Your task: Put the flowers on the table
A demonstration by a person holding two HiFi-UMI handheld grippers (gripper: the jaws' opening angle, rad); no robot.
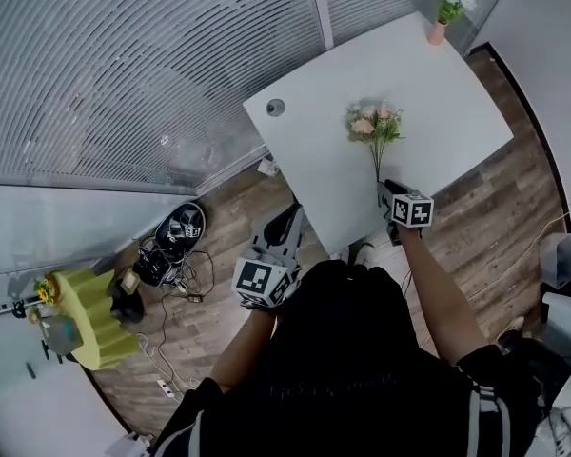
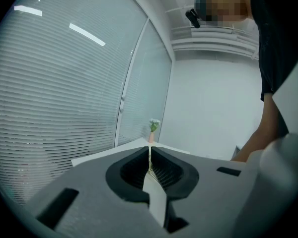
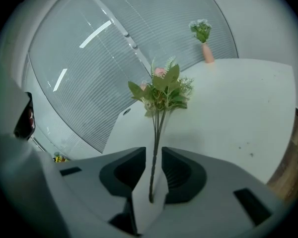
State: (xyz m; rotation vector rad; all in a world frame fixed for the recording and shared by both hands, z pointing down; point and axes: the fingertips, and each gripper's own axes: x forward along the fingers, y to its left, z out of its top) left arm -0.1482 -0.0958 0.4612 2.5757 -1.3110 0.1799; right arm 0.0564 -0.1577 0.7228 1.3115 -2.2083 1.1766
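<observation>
Right gripper [image 1: 385, 190] [image 3: 154, 157]: at the near edge of the table [image 1: 438, 112], jaws slightly apart, the stem ends between them with a gap showing on each side. Flowers [image 1: 374, 125] [image 3: 161, 90]: lying on the table, blooms pointing toward its middle. Left gripper [image 1: 284, 227] [image 2: 149, 155]: off the table's near-left edge, jaws closed together, nothing between. Small vase [image 1: 439, 32]: on the table's far corner.
</observation>
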